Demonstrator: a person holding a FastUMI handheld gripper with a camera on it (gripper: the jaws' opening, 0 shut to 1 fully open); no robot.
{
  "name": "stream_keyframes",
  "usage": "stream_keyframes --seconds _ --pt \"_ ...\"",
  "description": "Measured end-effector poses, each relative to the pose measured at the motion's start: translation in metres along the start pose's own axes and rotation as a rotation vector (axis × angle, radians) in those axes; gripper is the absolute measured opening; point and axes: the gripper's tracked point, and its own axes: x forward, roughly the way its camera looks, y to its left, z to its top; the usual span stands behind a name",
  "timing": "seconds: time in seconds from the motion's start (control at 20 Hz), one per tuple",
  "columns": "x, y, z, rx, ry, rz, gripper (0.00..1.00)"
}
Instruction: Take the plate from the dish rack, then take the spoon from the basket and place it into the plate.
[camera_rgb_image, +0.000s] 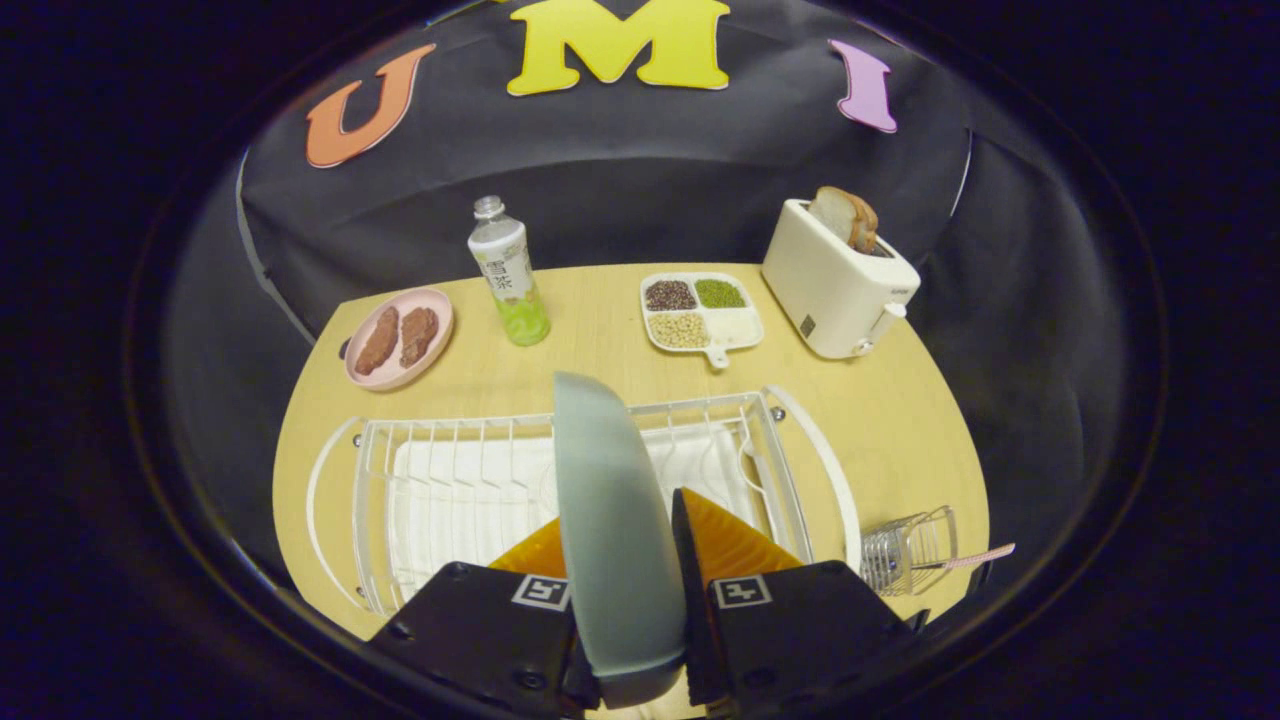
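A pale grey-blue plate (612, 520) stands on edge between my two fingers, over the white wire dish rack (450, 480). My gripper (622, 535) is shut on the plate, one finger pressing each face. The plate's lower rim reaches down to the gripper body. To the right of the rack, beyond my right finger, a small wire basket (905, 550) holds a pink-handled spoon (975, 557) that sticks out to the right.
On the wooden table (900, 420) beyond the rack stand a pink dish with two brown pieces (398, 336), a drink bottle (508, 272), a white four-part tray of beans (700, 312) and a white toaster with bread (838, 278).
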Motion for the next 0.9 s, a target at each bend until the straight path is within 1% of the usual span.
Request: stream_keyframes --seconds 0.05,0.15,0.25,0.4,0.65,0.75,0.9 --pt "-0.002 -0.003 0.003 -0.004 -0.019 -0.014 0.37" --pt "-0.011 -0.005 0.008 0.005 -0.049 -0.001 0.36" --pt "-0.03 -0.007 0.006 0.014 -0.062 0.035 0.36" --pt "-0.06 -0.012 -0.012 0.02 -0.083 0.101 0.36" --pt "-0.11 -0.032 -0.067 0.003 -0.136 0.189 0.36" --pt "-0.117 -0.044 -0.1 0.012 -0.146 0.221 0.36" --pt "-0.106 -0.059 -0.16 0.043 -0.101 0.282 0.36"
